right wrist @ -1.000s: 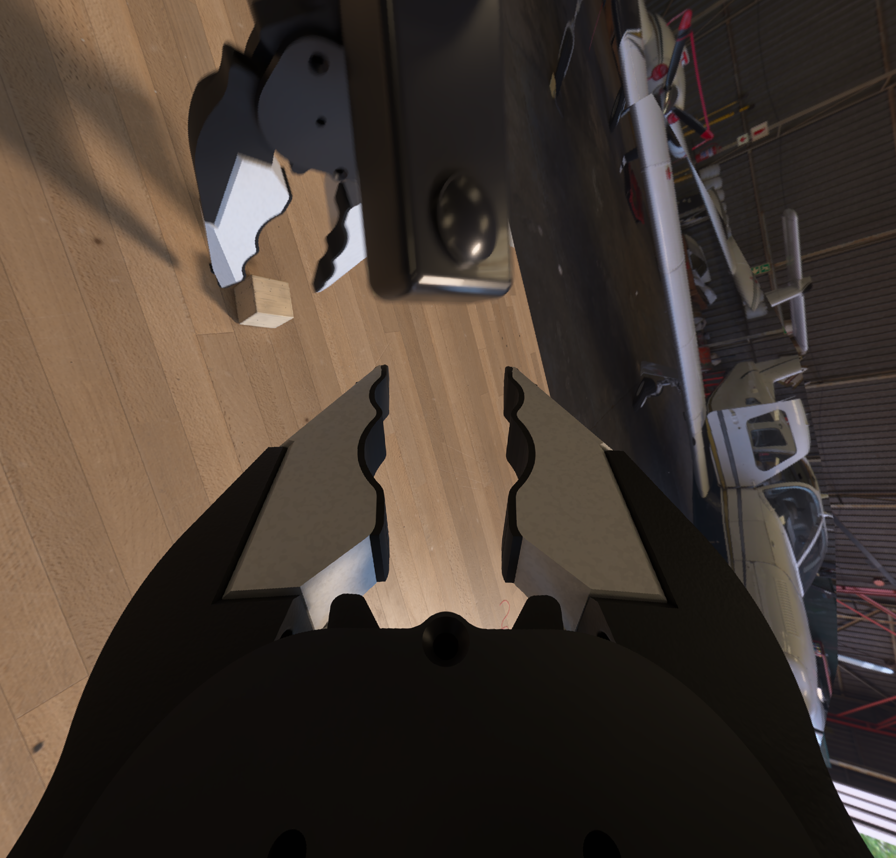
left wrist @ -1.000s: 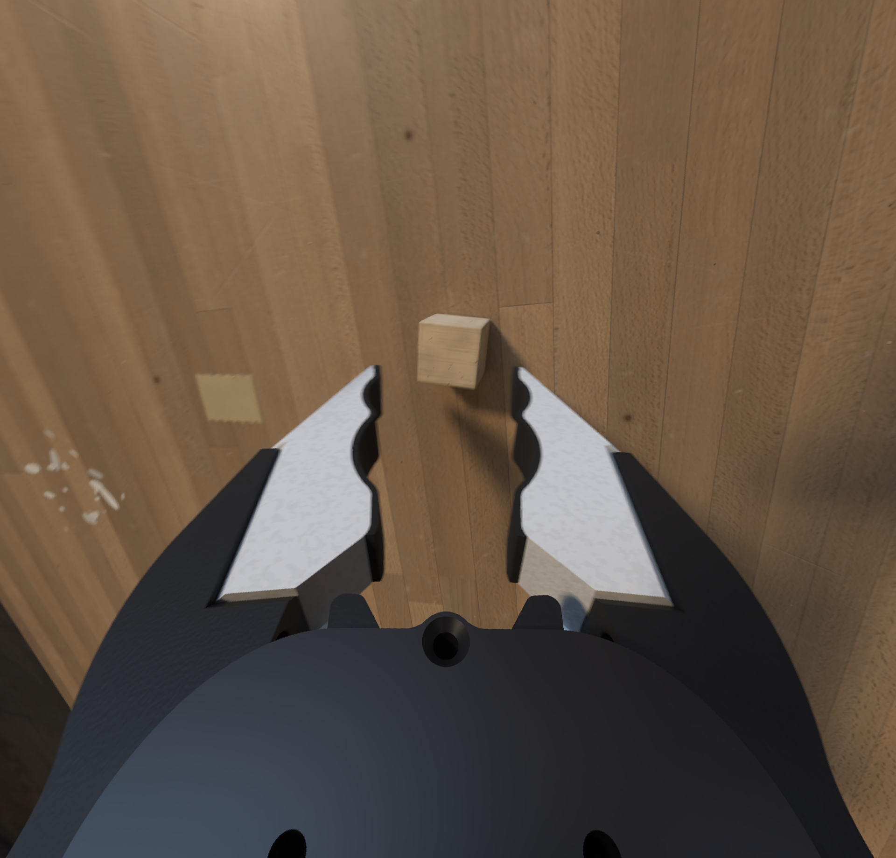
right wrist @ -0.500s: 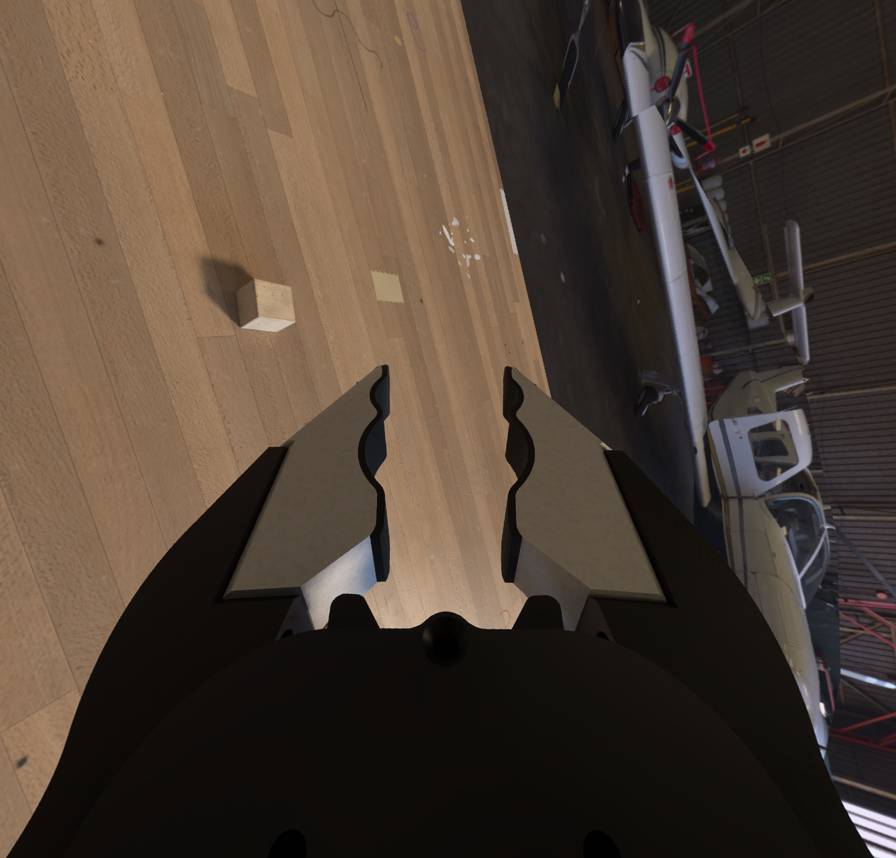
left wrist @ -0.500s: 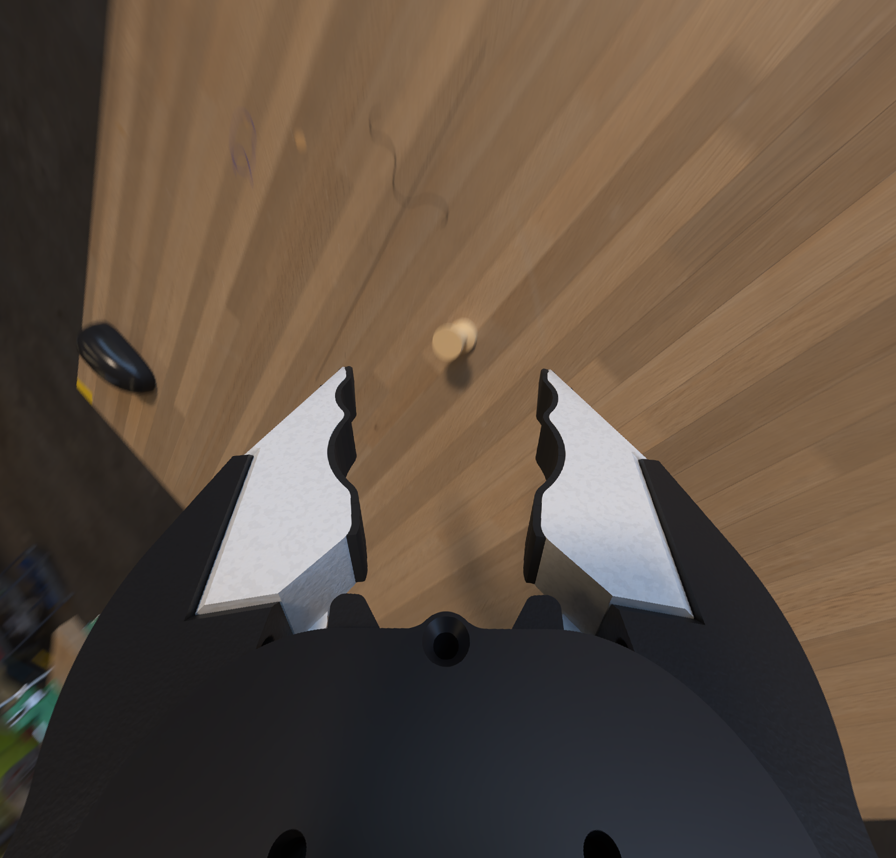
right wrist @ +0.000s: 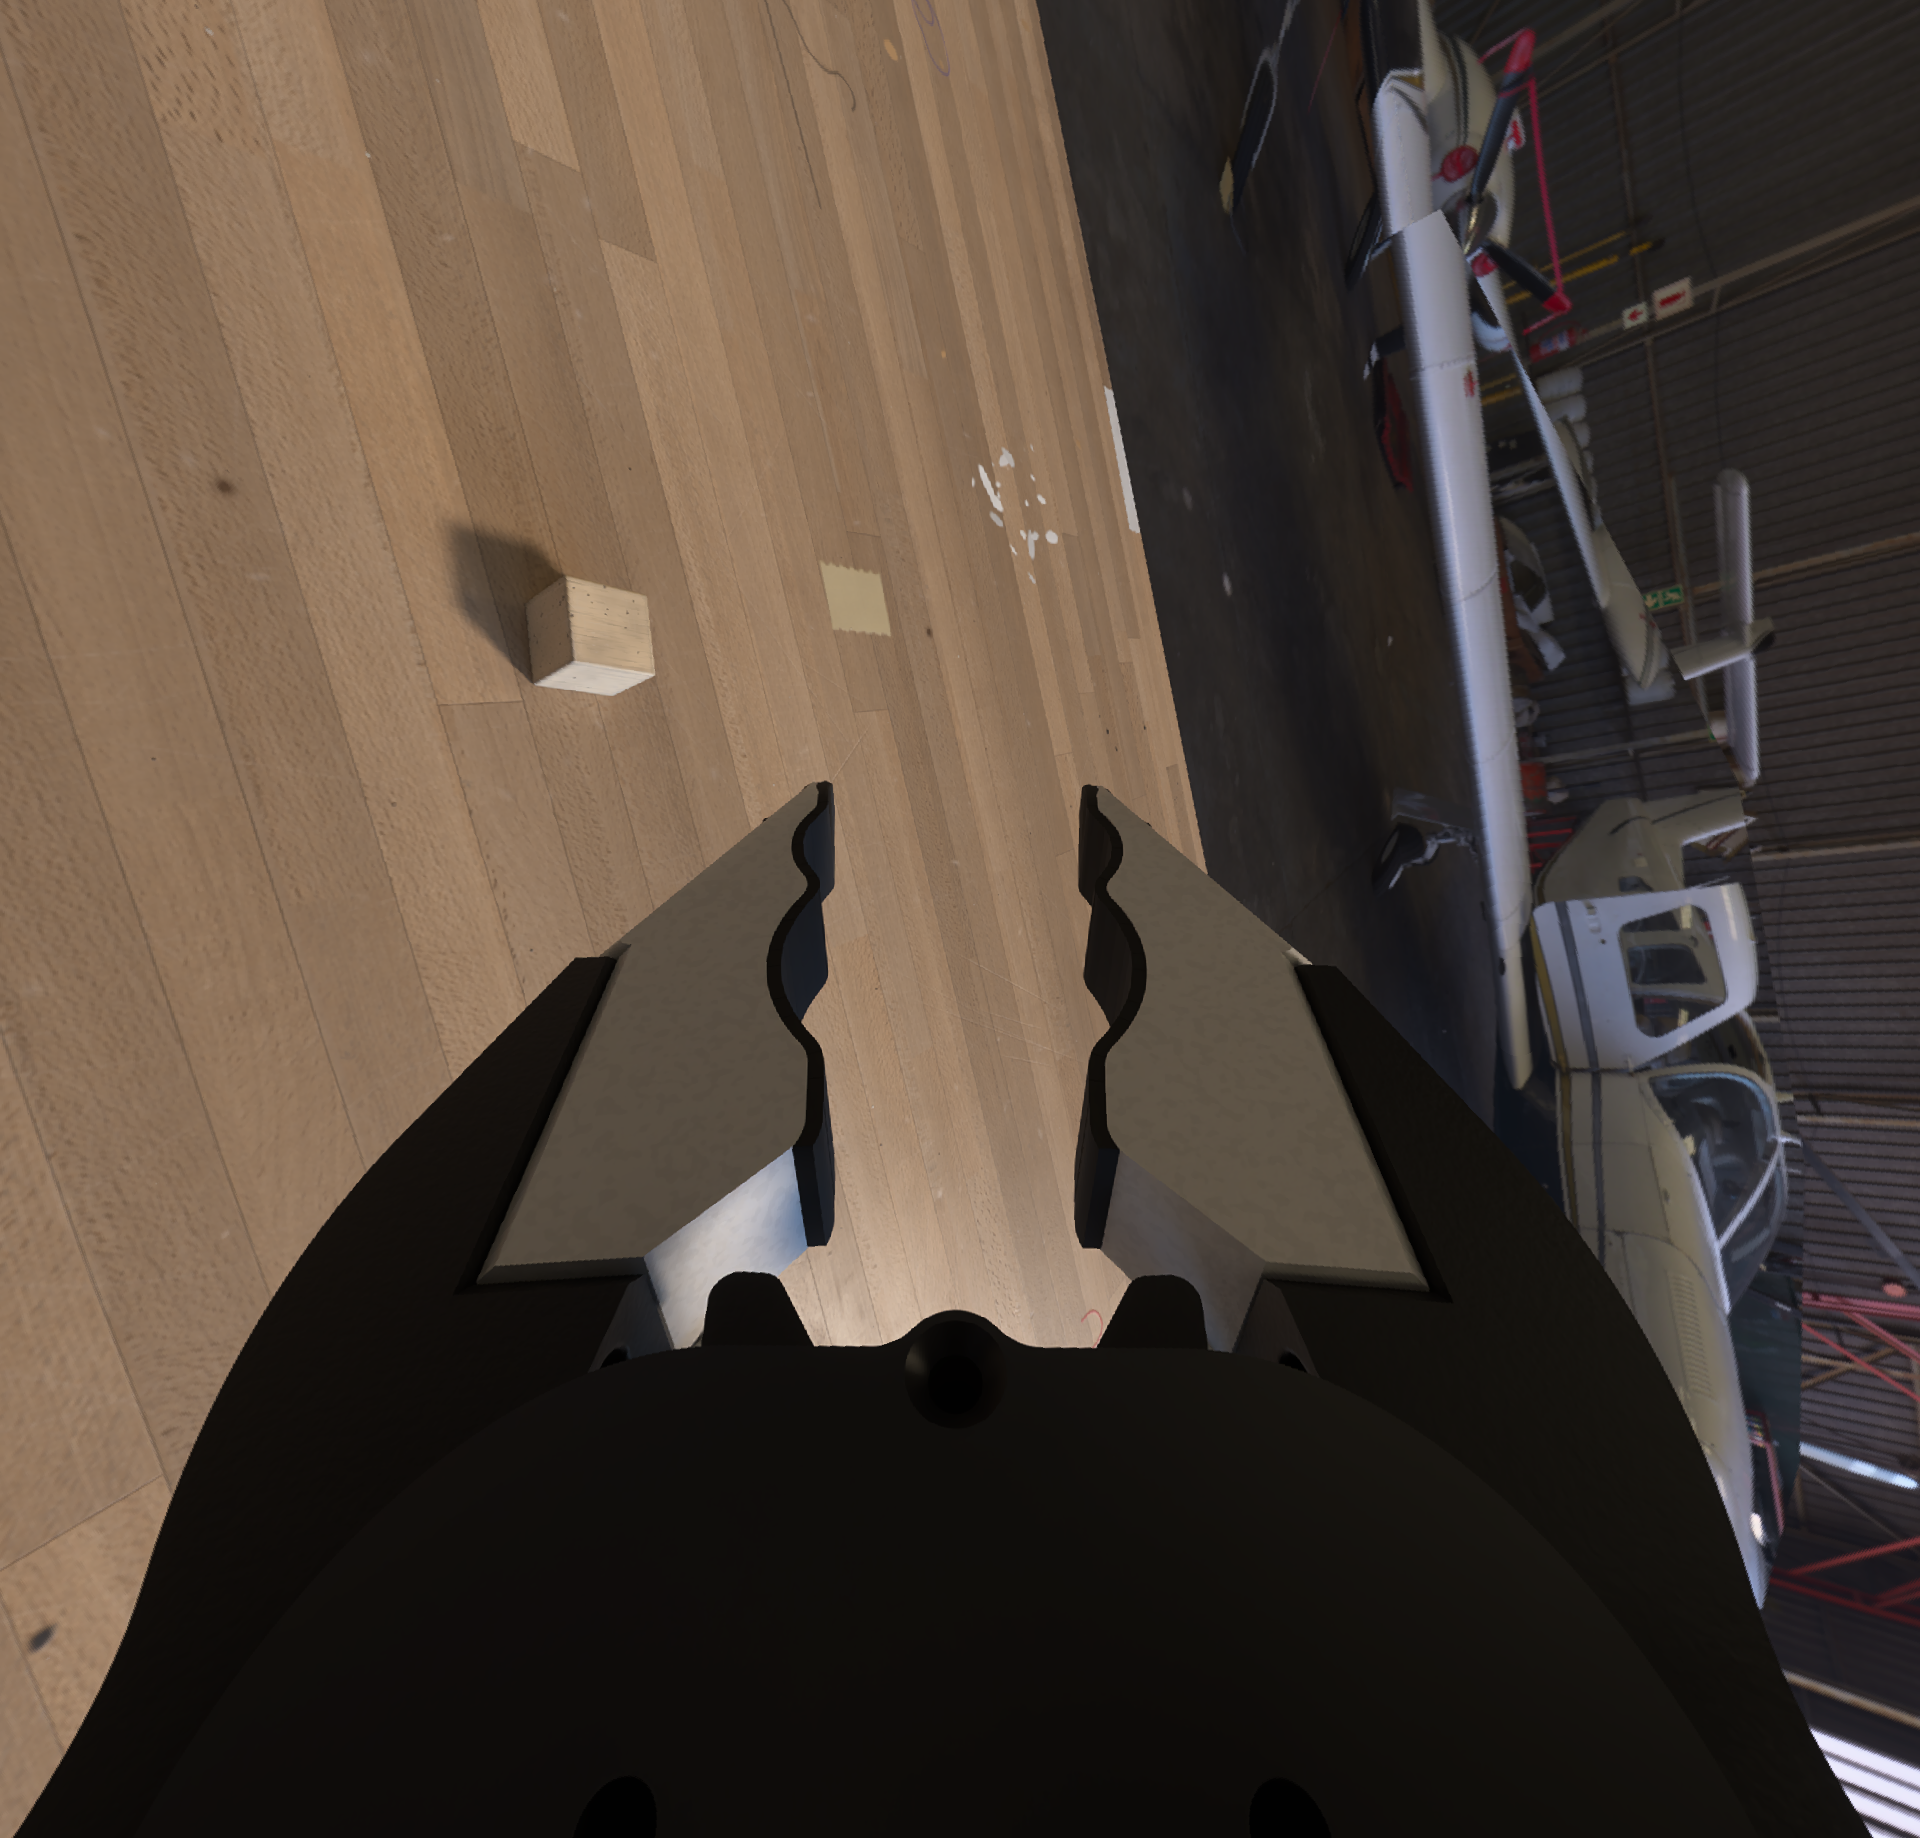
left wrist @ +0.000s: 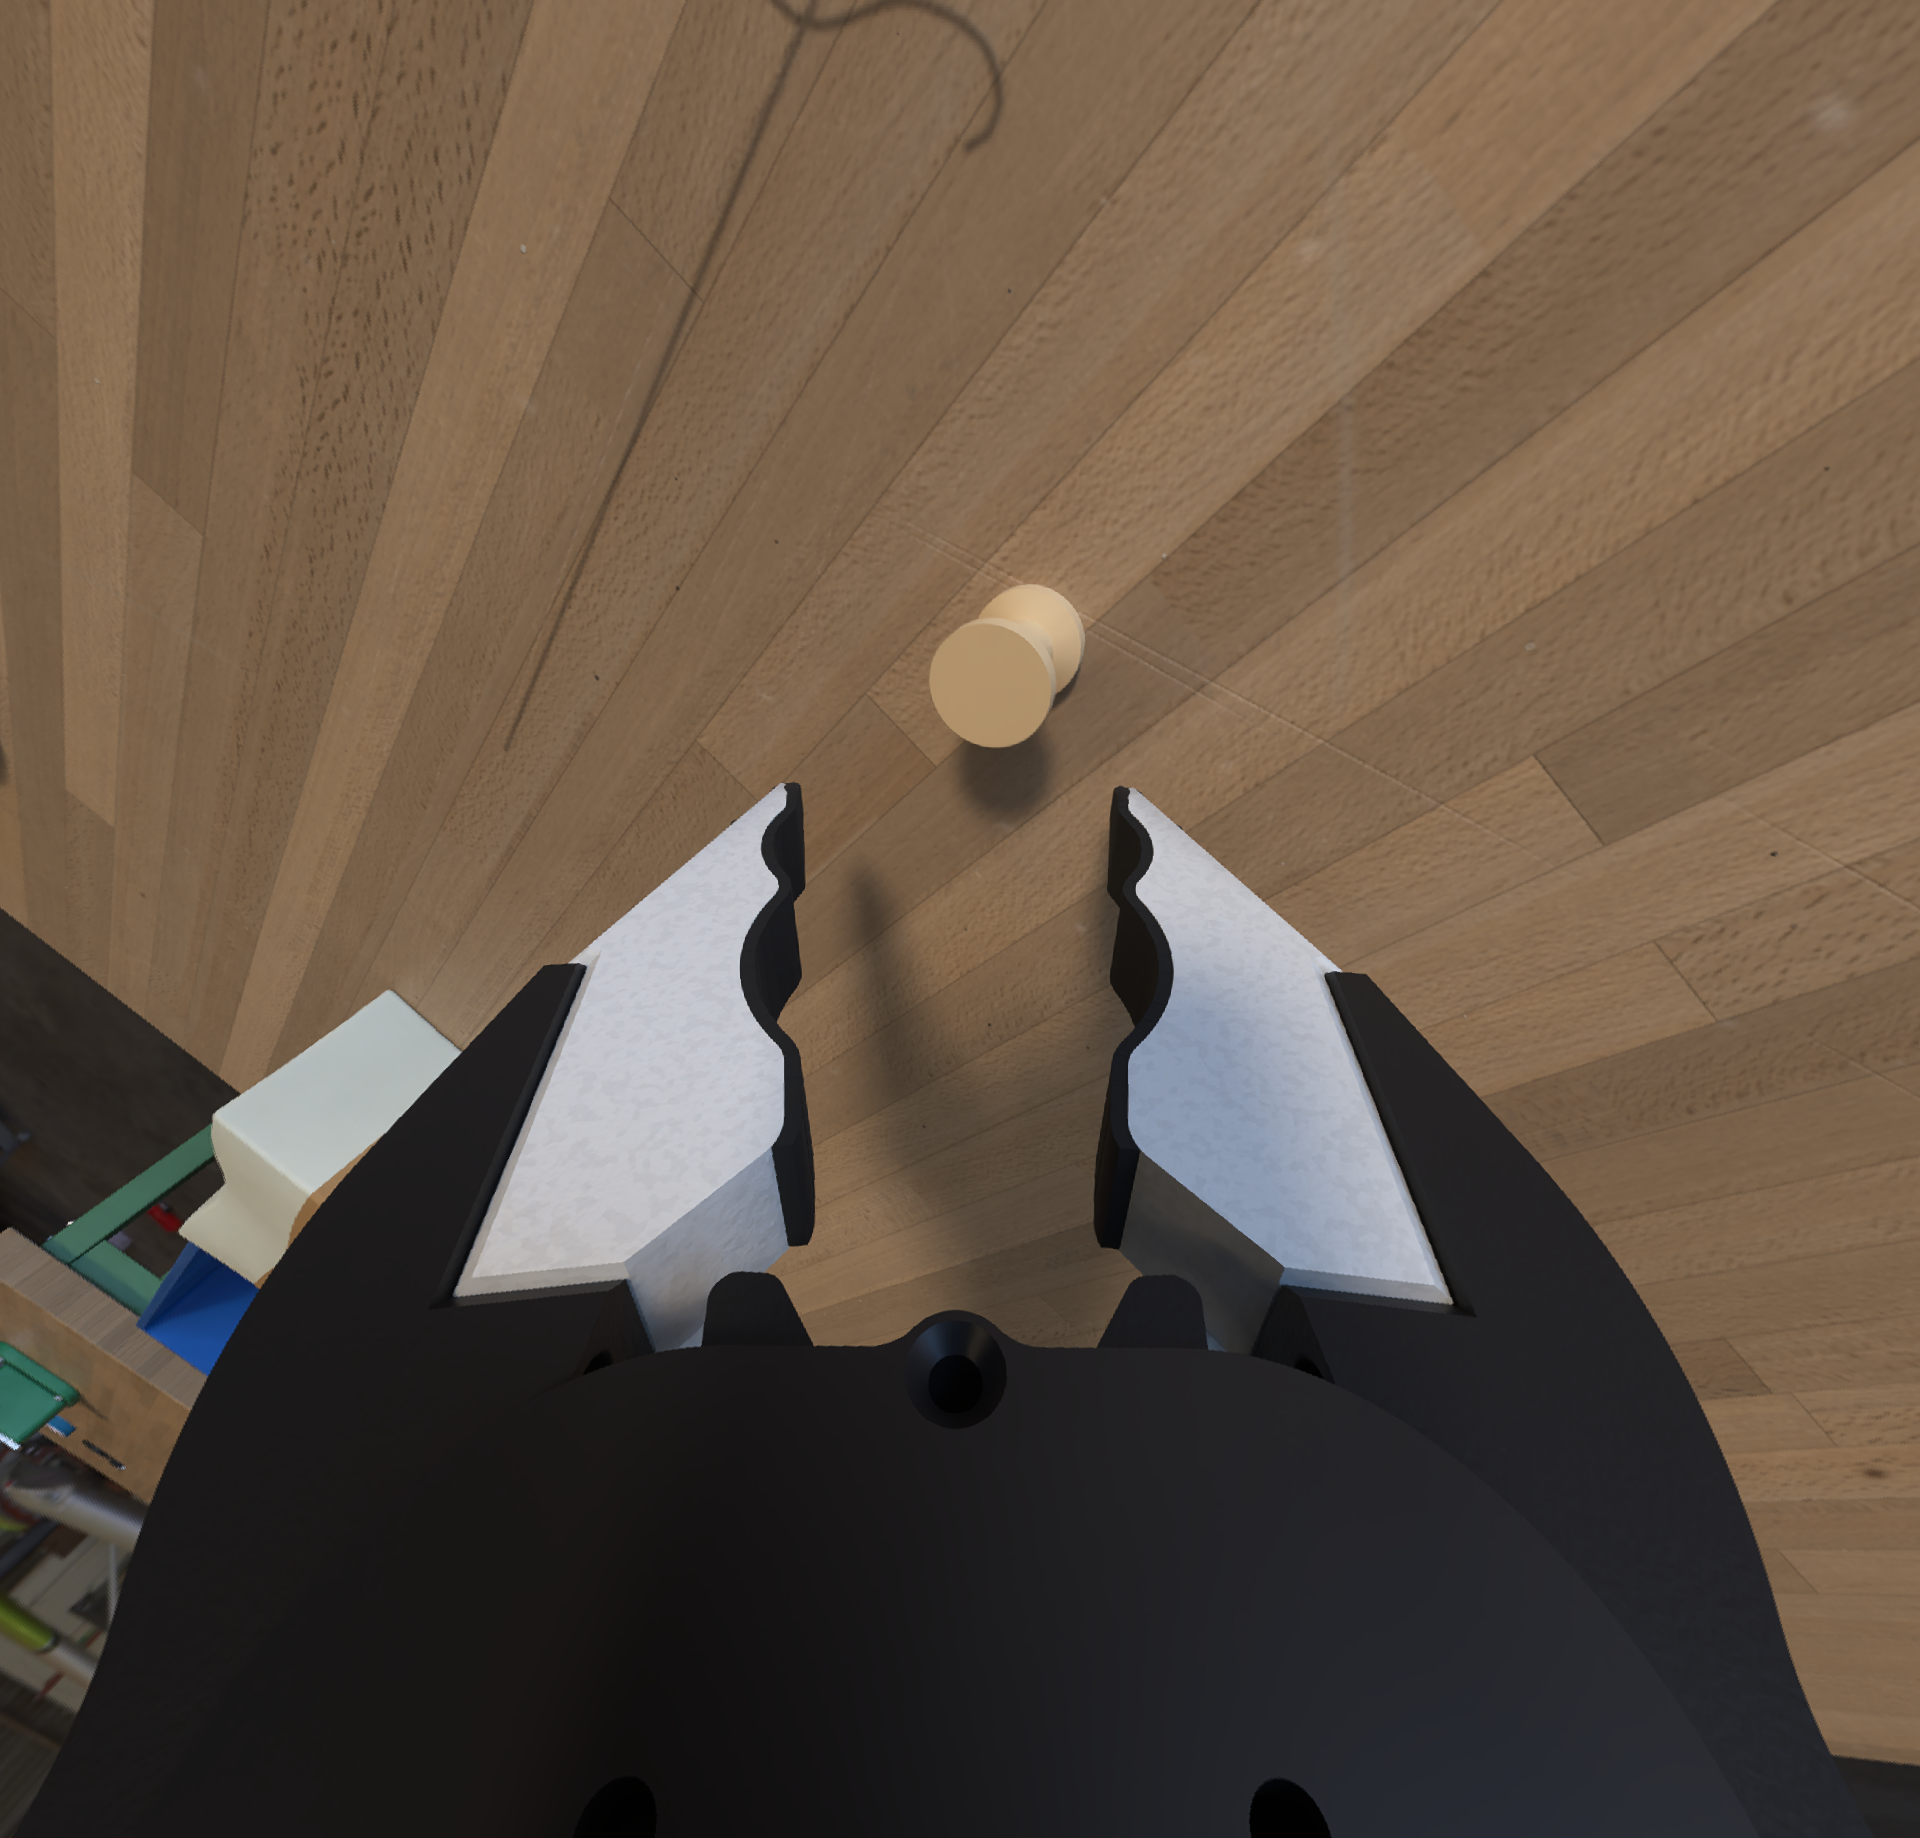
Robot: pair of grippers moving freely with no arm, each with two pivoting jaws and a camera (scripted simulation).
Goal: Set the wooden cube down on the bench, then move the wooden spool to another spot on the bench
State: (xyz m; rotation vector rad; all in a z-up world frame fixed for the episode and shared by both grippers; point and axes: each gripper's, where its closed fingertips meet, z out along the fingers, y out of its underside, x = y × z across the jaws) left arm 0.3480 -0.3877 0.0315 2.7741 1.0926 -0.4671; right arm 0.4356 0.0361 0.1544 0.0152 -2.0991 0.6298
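Left tongs (left wrist: 954, 791), jaws spread wide and holding nothing, point down at the small pale wooden spool (left wrist: 1004, 668), which stands upright on the plank-topped wooden counter (left wrist: 1455, 438) just beyond the fingertips at frame centre; the gap appears lined up to straddle the spool, so the pickup is judged the step in hand. Right tongs (right wrist: 954, 789), jaws moderately parted and likewise empty, hang idle over the same counter near its edge. The light wooden cube (right wrist: 590, 635) rests flat on the planks at middle left of the right wrist view, well apart from those tongs: its set-down looks complete. A pale square patch (right wrist: 855, 599) and white flecks (right wrist: 1013, 505) mark the planks; no legible writing on the task's things.
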